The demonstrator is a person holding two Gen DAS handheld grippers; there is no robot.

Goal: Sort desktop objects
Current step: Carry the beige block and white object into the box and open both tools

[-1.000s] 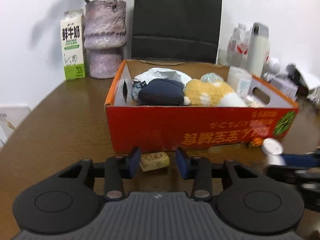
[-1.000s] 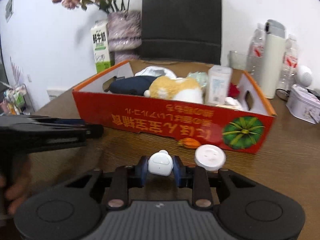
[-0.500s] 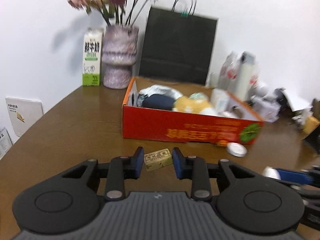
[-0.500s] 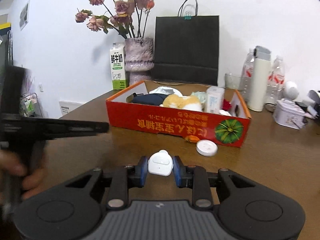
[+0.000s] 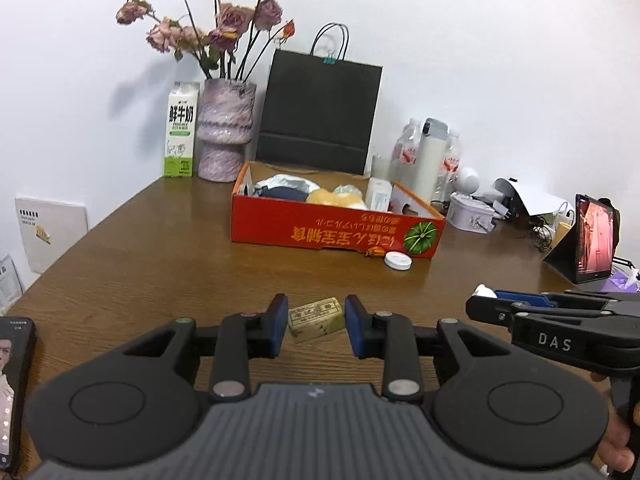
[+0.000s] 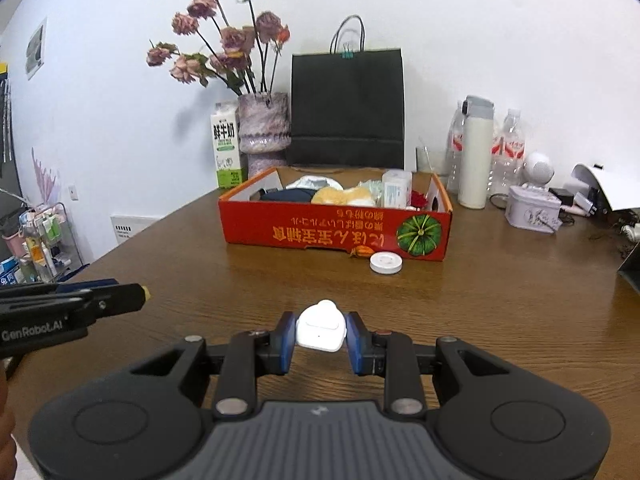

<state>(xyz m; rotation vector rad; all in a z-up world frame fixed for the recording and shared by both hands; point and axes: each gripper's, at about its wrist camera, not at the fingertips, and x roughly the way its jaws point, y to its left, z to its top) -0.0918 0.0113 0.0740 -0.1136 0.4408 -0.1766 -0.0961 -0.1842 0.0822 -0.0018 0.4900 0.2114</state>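
My left gripper (image 5: 316,322) is shut on a small tan block (image 5: 316,317) and holds it above the brown table. My right gripper (image 6: 321,330) is shut on a small white device (image 6: 321,327). It also shows from the side at the right of the left wrist view (image 5: 486,300). A red cardboard box (image 5: 336,232) stands ahead at mid-table, filled with a dark pouch, a yellow plush toy and packets. It also shows in the right wrist view (image 6: 334,234). A white round lid (image 6: 386,263) and a small orange thing (image 6: 360,252) lie against the box's front.
Behind the box stand a milk carton (image 5: 182,130), a vase of dried flowers (image 5: 226,136) and a black paper bag (image 5: 320,110). Bottles, a white flask (image 6: 476,158), a tin (image 6: 532,208) and a tablet (image 5: 594,246) are at the right. A phone (image 5: 14,384) lies at the near left.
Both grippers have drawn back from the red box and risen, each still holding its object. The box now looks smaller and farther away.
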